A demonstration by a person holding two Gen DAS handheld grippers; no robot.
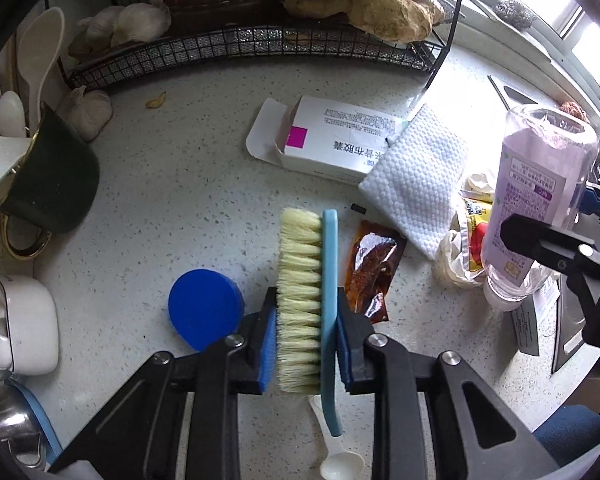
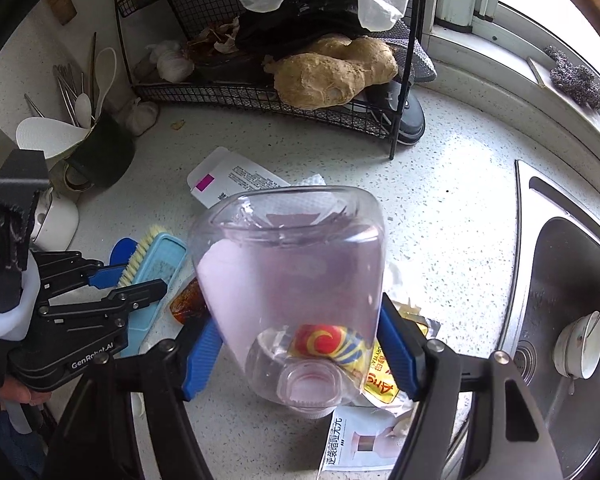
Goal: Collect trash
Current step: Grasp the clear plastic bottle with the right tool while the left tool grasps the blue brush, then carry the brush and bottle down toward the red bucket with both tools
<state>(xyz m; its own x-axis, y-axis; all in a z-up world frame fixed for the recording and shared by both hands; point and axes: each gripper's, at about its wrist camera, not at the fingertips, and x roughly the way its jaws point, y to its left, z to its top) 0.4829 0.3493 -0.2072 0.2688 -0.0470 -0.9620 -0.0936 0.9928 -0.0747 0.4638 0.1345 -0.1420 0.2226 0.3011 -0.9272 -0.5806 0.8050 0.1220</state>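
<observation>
My left gripper [image 1: 306, 316] is shut on a light blue scrub brush [image 1: 306, 300] with pale bristles, held just above the speckled counter [image 1: 180, 168]. My right gripper [image 2: 300, 344] is shut on an empty clear plastic bottle [image 2: 292, 280], held upside down with its neck toward the camera; it also shows at the right of the left wrist view [image 1: 540, 200]. Trash lies on the counter: an open white medicine box [image 1: 332, 140], a white paper towel [image 1: 416, 184], a brown sauce packet [image 1: 374, 272], a yellow yeast packet [image 2: 380, 376] and a paper leaflet [image 2: 360, 444].
A blue lid [image 1: 206, 308] lies left of the brush, and a white plastic spoon [image 1: 340, 464] lies under it. A black wire rack [image 2: 260, 92] holds ginger and garlic at the back. A dark utensil cup [image 1: 48, 176] stands left. A steel sink [image 2: 564, 320] is right.
</observation>
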